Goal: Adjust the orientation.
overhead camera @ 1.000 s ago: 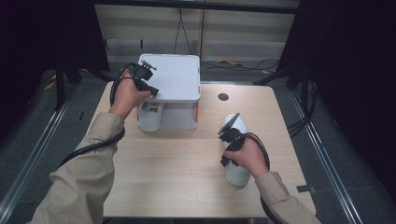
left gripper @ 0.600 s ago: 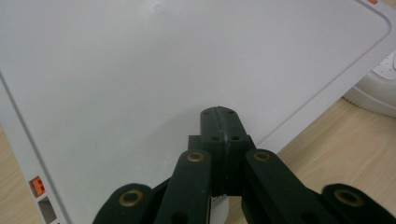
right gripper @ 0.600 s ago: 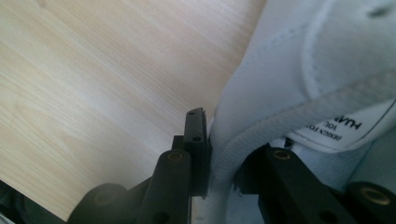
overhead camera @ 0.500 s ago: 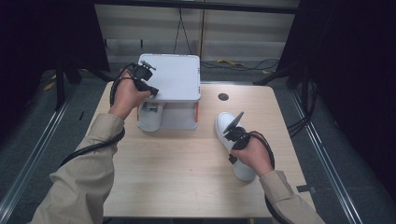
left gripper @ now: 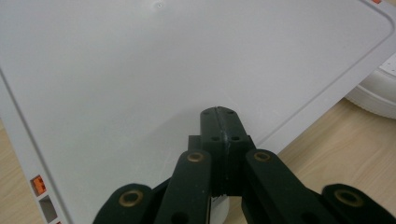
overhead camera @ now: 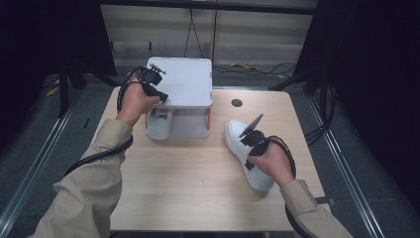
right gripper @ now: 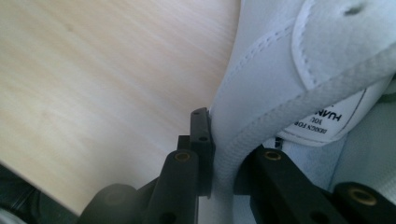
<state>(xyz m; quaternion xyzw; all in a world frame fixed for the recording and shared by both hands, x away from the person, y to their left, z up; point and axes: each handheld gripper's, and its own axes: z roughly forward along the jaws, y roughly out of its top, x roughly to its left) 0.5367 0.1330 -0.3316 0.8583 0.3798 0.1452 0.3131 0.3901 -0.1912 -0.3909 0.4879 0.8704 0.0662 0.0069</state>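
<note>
White leather sneaker [overhead camera: 246,154] lies near right edge of light wooden table [overhead camera: 188,183], sole down. Right gripper [overhead camera: 251,137] pinches padded collar wall [right gripper: 243,140], jaws nearly closed on it: light, soft, rim likely flexes, so grip there deep. Farther, left gripper [overhead camera: 159,88], jaws together, empty, presses lid of white plastic box [overhead camera: 185,84] at far edge.

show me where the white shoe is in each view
High view: the shoe lies right of centre on the table, its collar in the right gripper.
Left gripper view: a curved white sole edge at the far right, most likely the shoe, beyond the white box.
Right gripper view: its collar fills the right half, pinched between the jaws.
Shared landmark: the wooden table.
</note>
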